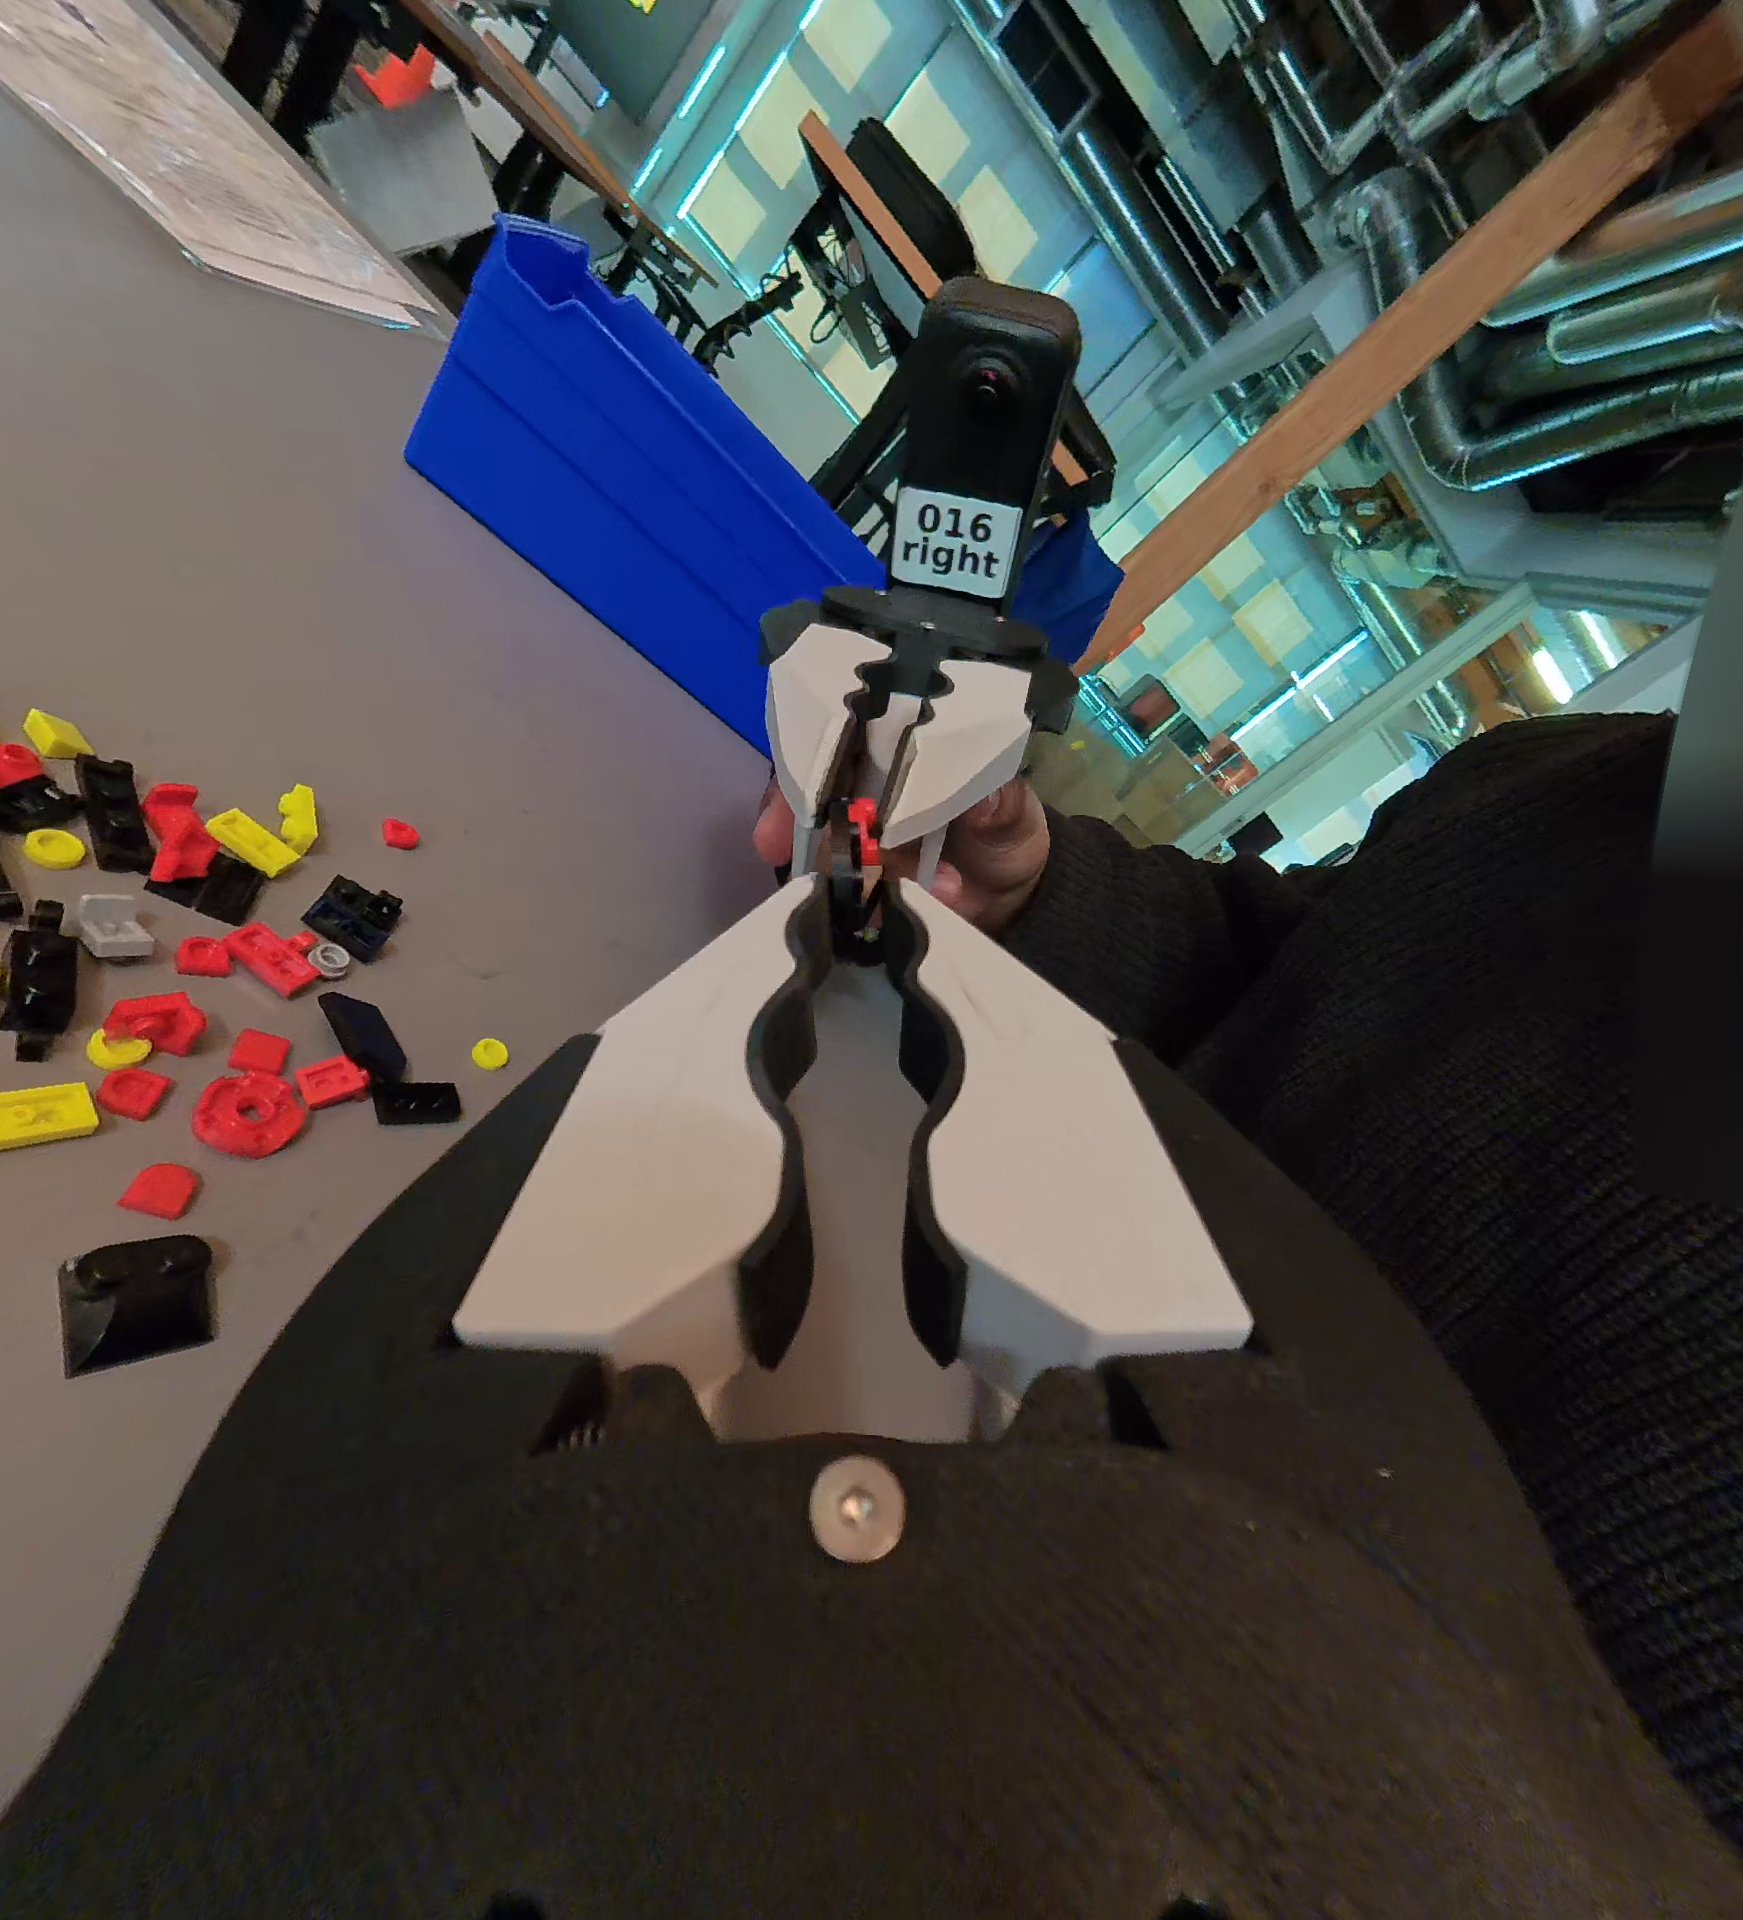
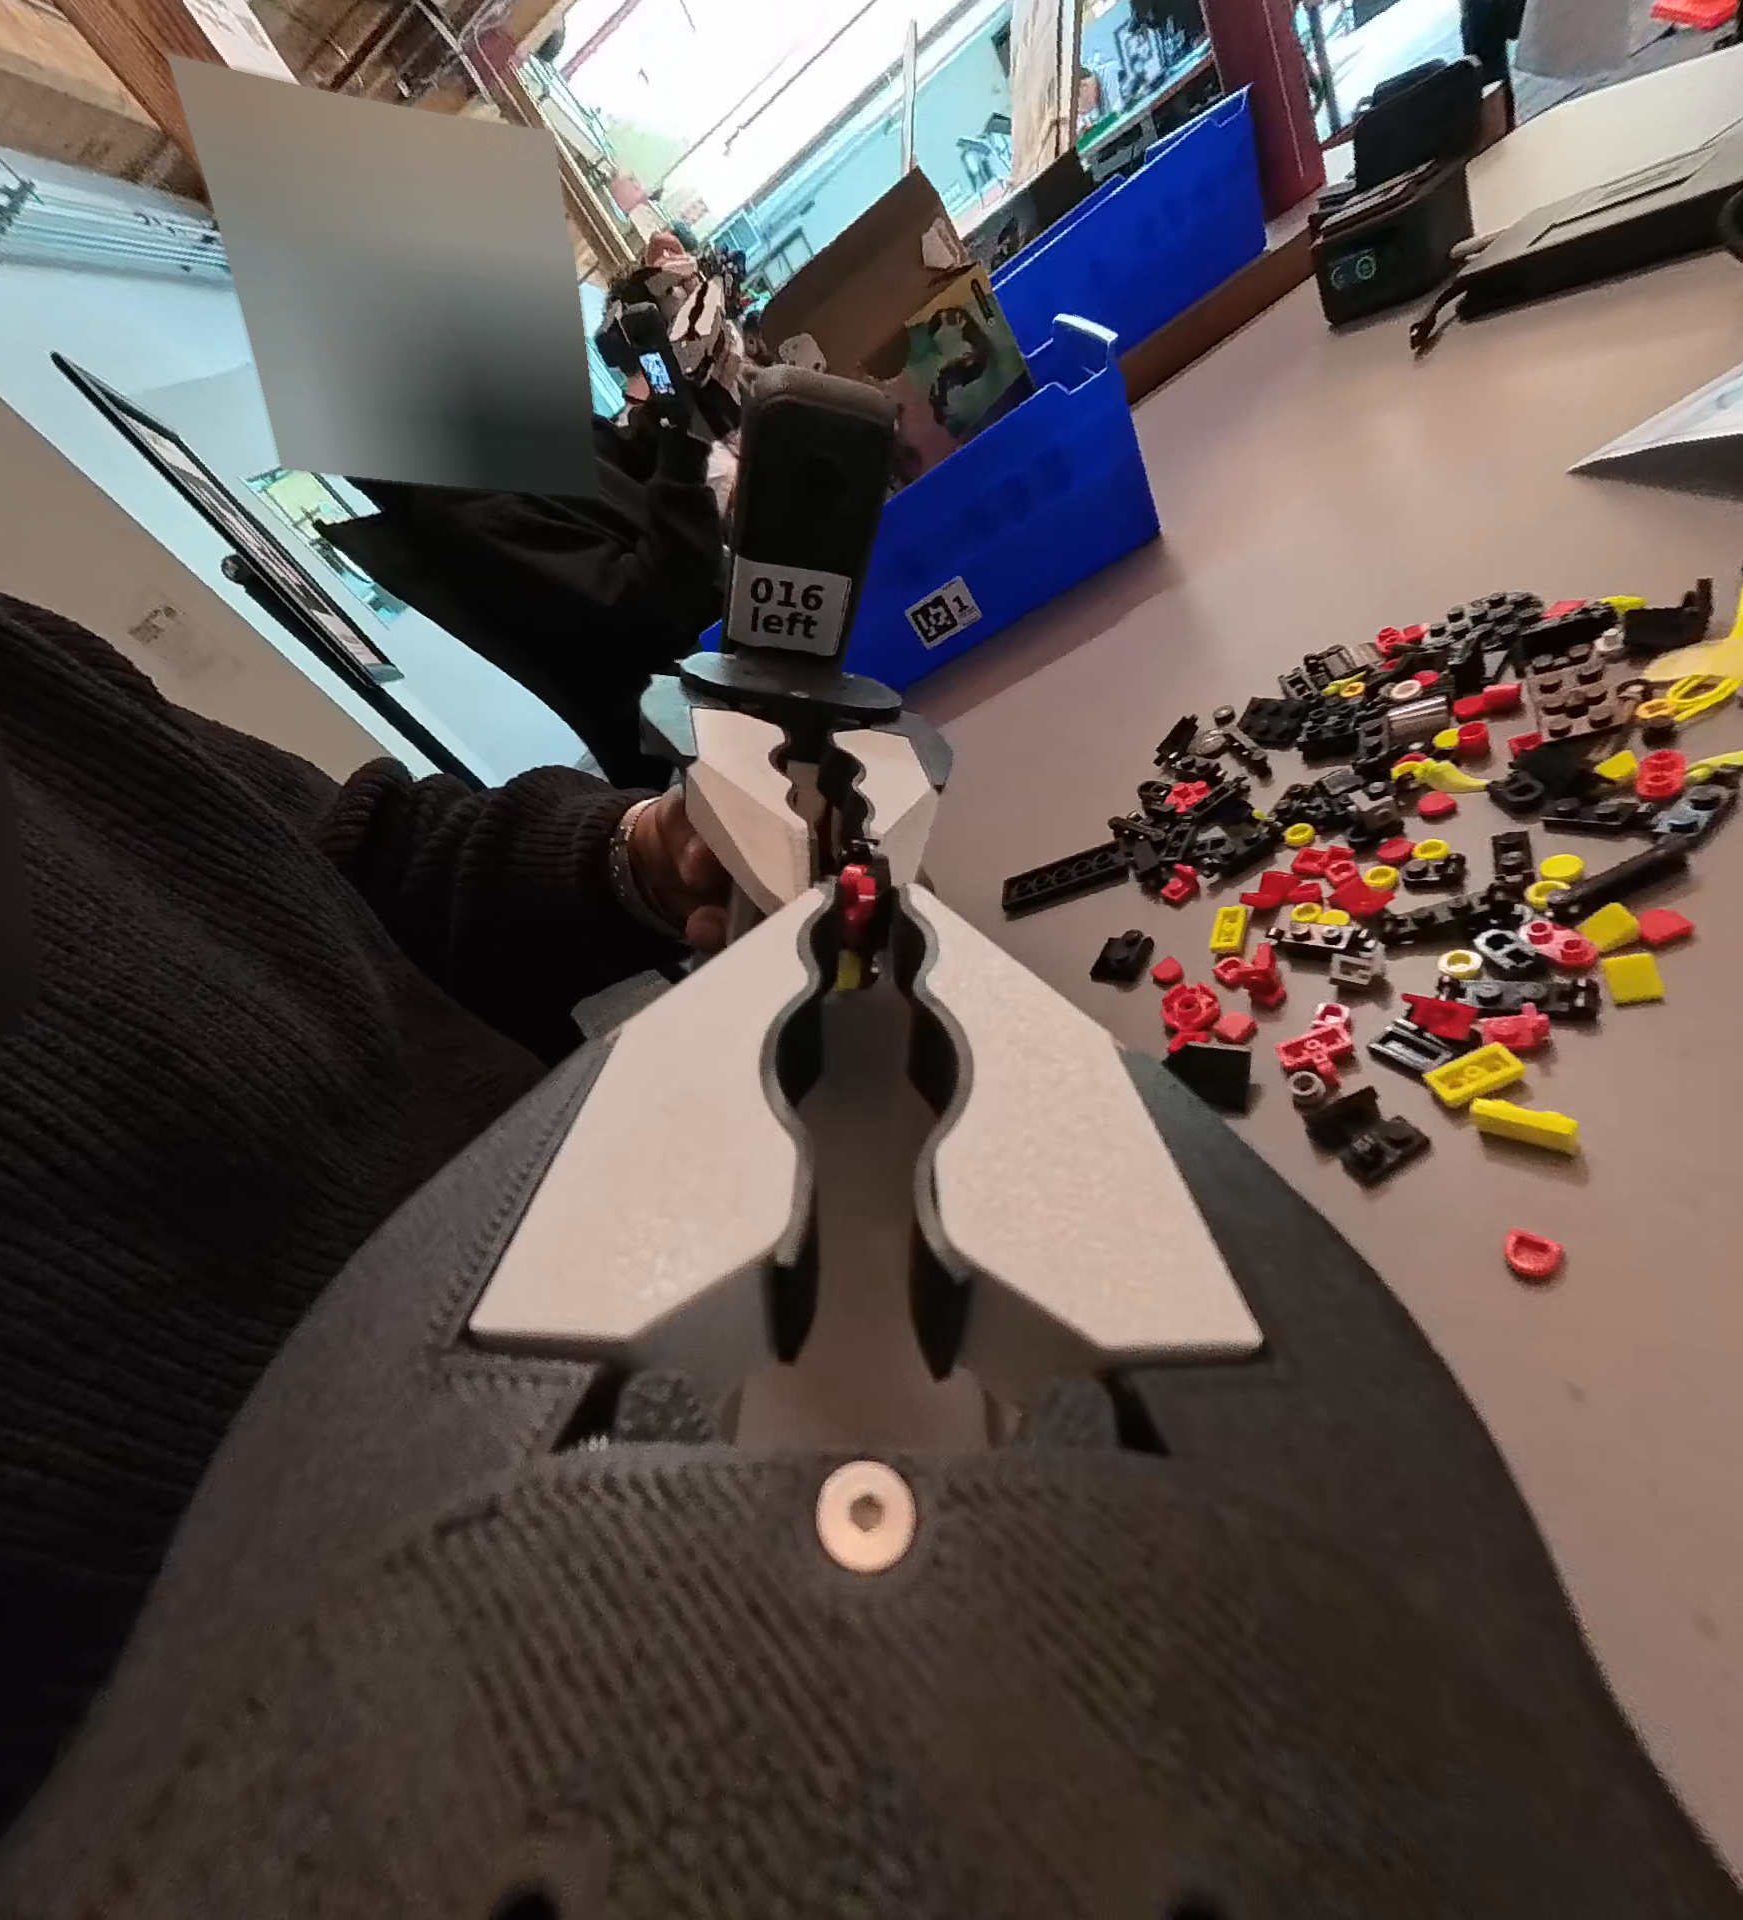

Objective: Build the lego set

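Note:
My two grippers meet tip to tip in the air above the grey table's (image 1: 223, 499) edge. My left gripper (image 1: 851, 914) is shut on the black part of a small lego assembly (image 1: 859, 868). My right gripper (image 2: 856, 930) is shut on its red-and-yellow part (image 2: 854, 904). The right gripper (image 1: 862, 831) also shows in the left wrist view, pointing at me with a red piece at its tips. The left gripper (image 2: 849, 847) shows the same way in the right wrist view. The joint between the two parts is mostly hidden by the fingers.
Loose red, yellow and black lego pieces (image 1: 119, 935) lie spread on the table, also in the right wrist view (image 2: 1469, 883). A blue bin (image 1: 618, 468) (image 2: 1033, 499) stands behind. Instruction sheets (image 1: 171, 135) (image 2: 1729, 416) lie farther back. A dark sleeve (image 1: 1469, 1039) is close. Less than 4 cm separates the two grippers' tips.

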Demonstrator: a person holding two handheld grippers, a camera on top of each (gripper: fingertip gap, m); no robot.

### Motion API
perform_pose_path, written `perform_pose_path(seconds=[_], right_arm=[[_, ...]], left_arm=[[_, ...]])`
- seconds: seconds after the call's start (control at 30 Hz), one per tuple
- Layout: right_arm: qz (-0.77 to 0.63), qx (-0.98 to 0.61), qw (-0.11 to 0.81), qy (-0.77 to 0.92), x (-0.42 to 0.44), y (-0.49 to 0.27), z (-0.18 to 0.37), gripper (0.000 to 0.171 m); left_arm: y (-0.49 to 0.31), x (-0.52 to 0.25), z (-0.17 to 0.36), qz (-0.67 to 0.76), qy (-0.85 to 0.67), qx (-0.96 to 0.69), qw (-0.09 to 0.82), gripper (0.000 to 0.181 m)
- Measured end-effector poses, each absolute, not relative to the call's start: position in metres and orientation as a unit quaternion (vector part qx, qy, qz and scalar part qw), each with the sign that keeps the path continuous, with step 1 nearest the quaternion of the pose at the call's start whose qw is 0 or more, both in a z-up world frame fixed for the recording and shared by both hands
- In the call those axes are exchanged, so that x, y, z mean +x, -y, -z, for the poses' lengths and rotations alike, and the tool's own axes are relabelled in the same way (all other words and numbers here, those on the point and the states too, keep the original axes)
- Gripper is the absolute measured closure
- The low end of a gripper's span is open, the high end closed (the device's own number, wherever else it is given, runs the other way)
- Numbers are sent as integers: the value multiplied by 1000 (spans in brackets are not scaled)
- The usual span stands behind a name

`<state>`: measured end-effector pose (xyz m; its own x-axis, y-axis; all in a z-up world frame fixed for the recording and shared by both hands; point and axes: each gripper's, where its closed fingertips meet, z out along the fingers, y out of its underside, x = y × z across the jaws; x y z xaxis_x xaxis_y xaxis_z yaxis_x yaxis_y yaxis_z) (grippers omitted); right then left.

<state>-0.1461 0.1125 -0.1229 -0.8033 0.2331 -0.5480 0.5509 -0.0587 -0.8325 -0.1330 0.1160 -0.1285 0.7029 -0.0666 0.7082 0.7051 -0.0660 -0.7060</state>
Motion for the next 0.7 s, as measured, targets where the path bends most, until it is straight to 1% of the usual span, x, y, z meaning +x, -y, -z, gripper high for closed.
perform_pose_path(seconds=[0.13, 0.3, 0.4, 0.6, 0.7], right_arm=[[677, 302, 140, -656, -147, -113, 120, 164], [683, 352, 229, -598, -153, -117, 122, 165], [684, 369, 276, -566, -153, -117, 121, 164], [683, 384, 327, -529, -154, -118, 121, 164], [681, 392, 361, -502, -153, -118, 120, 164]], left_arm=[[-116, -131, 125, 313, 236, -657, 644, 178], [-116, -129, 119, 333, 234, -643, 649, 165], [-116, -127, 117, 337, 231, -639, 652, 164], [-116, -126, 114, 342, 228, -633, 656, 163], [-116, -127, 113, 339, 227, -632, 659, 166]])
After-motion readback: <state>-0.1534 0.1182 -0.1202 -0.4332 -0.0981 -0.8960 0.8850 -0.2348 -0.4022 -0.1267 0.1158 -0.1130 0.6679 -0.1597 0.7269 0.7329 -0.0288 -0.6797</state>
